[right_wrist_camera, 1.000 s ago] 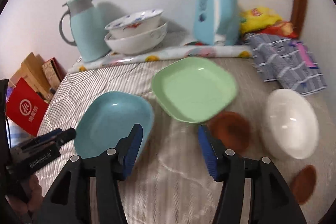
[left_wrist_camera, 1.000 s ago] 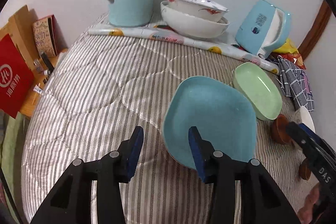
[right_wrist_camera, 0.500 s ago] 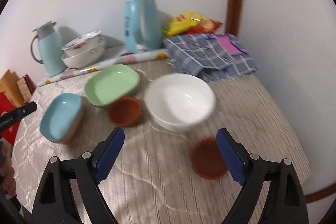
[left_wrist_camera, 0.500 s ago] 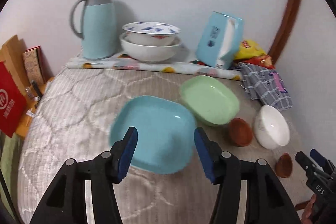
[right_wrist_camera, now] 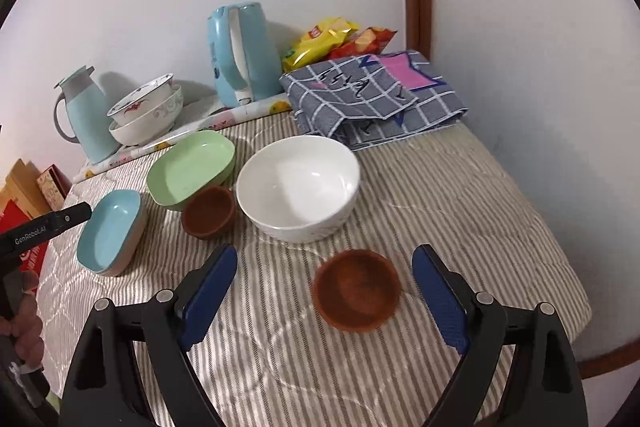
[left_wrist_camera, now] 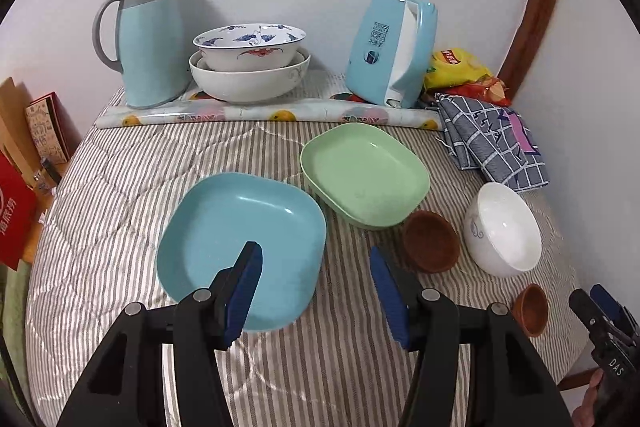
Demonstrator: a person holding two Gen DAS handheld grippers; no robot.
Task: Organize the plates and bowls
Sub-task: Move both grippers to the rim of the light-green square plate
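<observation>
The right gripper hangs over the near right part of the bench, its fingers spread wide and holding nothing, and the small brown bowl sits on the cloth between them, a little toward the right finger and slightly ahead of the tips. This bowl is round, so it has no long axis to line up with; a straight drop and a squeeze across its rim looks like the likely next move. Just beyond it stands the white bowl, with the second brown bowl touching or nearly touching the green plate to its left. The left gripper hovers nearer the blue plate, its fingers also apart and empty, the left tip over the plate's near part and the right tip over bare cloth beside its edge. The blue plate lies flat and square-ish, well apart from the bench's left edge, close beside the green plate. The right hand is clearly the nearer one to both brown bowls and the white bowl. The small bowl lies fairly near the bench's front right edge, so a clumsy push could nudge it that way. Open striped cloth lies in front and to the right, while the back is crowded by the stacked bowls, the jug and the kettle.
</observation>
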